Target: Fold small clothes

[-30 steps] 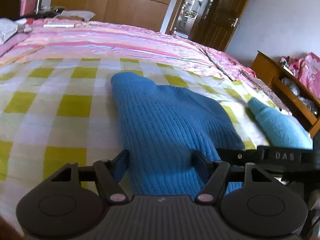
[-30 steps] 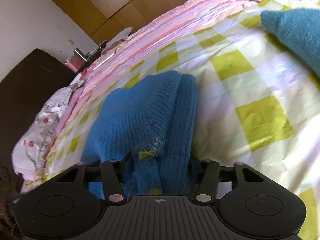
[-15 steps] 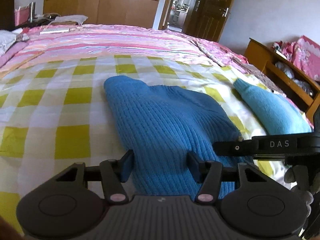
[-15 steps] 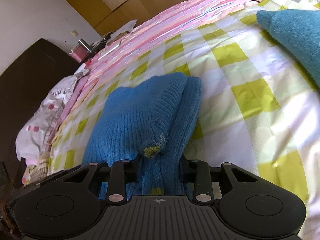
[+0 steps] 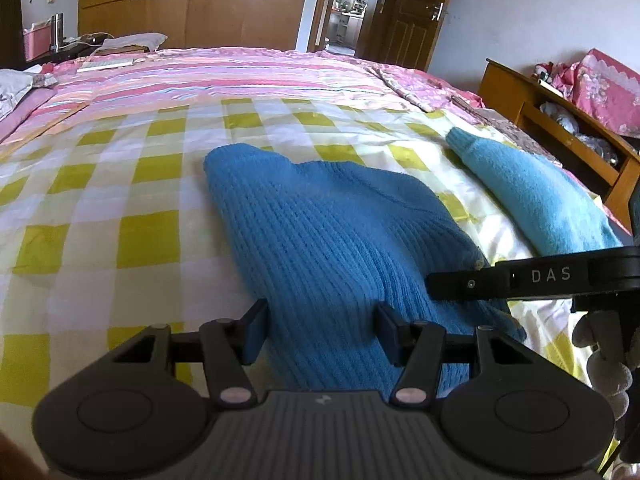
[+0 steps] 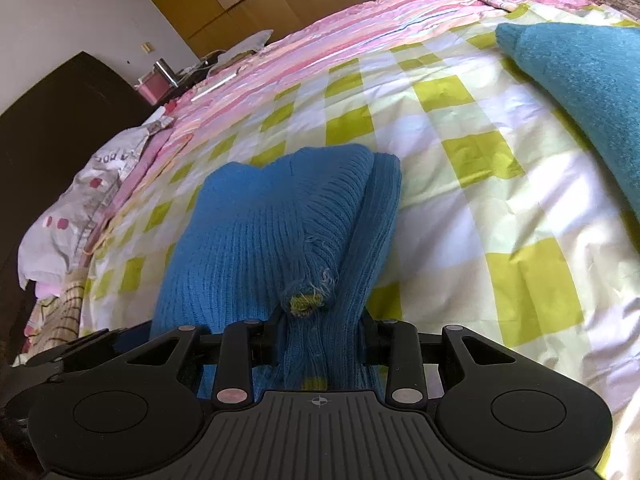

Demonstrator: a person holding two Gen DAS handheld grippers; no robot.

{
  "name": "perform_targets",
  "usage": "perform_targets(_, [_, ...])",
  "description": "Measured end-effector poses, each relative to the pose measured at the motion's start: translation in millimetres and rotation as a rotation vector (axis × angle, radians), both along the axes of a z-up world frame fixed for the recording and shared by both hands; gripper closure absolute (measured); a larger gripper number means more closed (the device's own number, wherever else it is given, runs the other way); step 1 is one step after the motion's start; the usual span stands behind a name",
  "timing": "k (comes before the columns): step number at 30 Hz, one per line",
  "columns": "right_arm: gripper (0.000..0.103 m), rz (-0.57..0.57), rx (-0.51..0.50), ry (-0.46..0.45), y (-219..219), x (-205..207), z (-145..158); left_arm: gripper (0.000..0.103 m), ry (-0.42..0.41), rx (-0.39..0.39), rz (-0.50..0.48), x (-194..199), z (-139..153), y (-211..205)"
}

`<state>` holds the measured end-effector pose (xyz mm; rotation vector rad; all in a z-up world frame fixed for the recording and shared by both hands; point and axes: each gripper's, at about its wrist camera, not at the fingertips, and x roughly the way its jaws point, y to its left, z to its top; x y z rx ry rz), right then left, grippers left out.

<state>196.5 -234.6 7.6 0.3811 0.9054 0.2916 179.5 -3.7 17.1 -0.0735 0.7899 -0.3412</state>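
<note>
So the blue ribbed sweater (image 5: 332, 236) is lying folded on the yellow-checked bedsheet (image 5: 100, 216), near edge bunched up at both grippers. The right gripper (image 6: 320, 340) has its fingers squeezed onto a thick gather of the knit — there's a frayed yellowish bit (image 6: 306, 302) right above the pinch. The left gripper (image 5: 322, 330) has its fingers spread, fabric sitting between them but not clamped. A teal garment (image 5: 532, 196) lies just beside it.
</note>
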Motion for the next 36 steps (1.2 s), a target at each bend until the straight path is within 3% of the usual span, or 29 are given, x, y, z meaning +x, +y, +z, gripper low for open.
perform_targets(21, [0.065,-0.013,-0.031,-0.01,-5.4,-8.9,-6.7,0.042,0.01,0.069,0.005,-4.7,-9.2,-4.7])
perform_targets(32, [0.065,0.015,-0.231,-0.213,13.4,-16.5,35.7,0.042,-0.099,0.128,0.014,-6.8,26.8,-5.4])
perform_targets(36, [0.065,0.026,-0.228,-0.249,24.4,1.0,41.0,0.042,-0.139,0.164,0.05,12.1,35.3,-7.7])
